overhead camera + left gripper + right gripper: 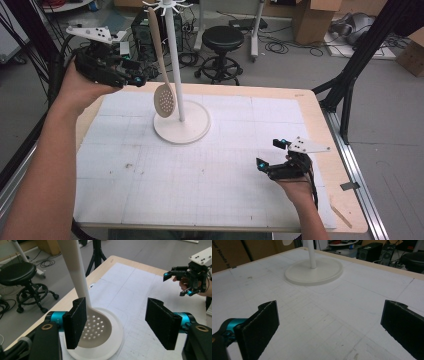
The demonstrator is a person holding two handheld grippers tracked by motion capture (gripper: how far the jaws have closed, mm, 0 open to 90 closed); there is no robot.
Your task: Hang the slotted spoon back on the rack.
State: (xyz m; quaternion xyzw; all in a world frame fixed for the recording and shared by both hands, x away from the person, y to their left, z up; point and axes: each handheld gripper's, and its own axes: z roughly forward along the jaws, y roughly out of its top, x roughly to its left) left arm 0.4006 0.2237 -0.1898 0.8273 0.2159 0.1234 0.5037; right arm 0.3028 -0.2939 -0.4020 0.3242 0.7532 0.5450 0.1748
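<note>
Grid-ruled white paper covers the table (pixel 310 107), with a stool (pixel 223 37) and cartons on the floor behind.

Both jaws of the left gripper (pixel 117 323) stand wide apart and hold nothing. In the left gripper view the spoon (pixel 93 325), a pale slotted one, hangs just in front of the left-hand jaw, its bowl partly hidden behind that pad and its handle rising past it; whether pad and spoon touch I cannot tell. The right-hand jaw is well clear of it, with bare paper between. Beyond the bowl lies the round base of the stand (pixel 181 127), whose pole carries the hooks the spoon hangs from.

The step in hand looks like taking the spoon off its hook. To do it well, I judge the gripper should shift toward its left-hand jaw so the neck just above the bowl sits midway between the pads, then close gently, since a hanging spoon will swing if nudged by one pad first. Lift before pulling away, to clear the hook.

The right gripper (pixel 280 160) rests low near the table, jaws wide and empty, stand well ahead of them.
</note>
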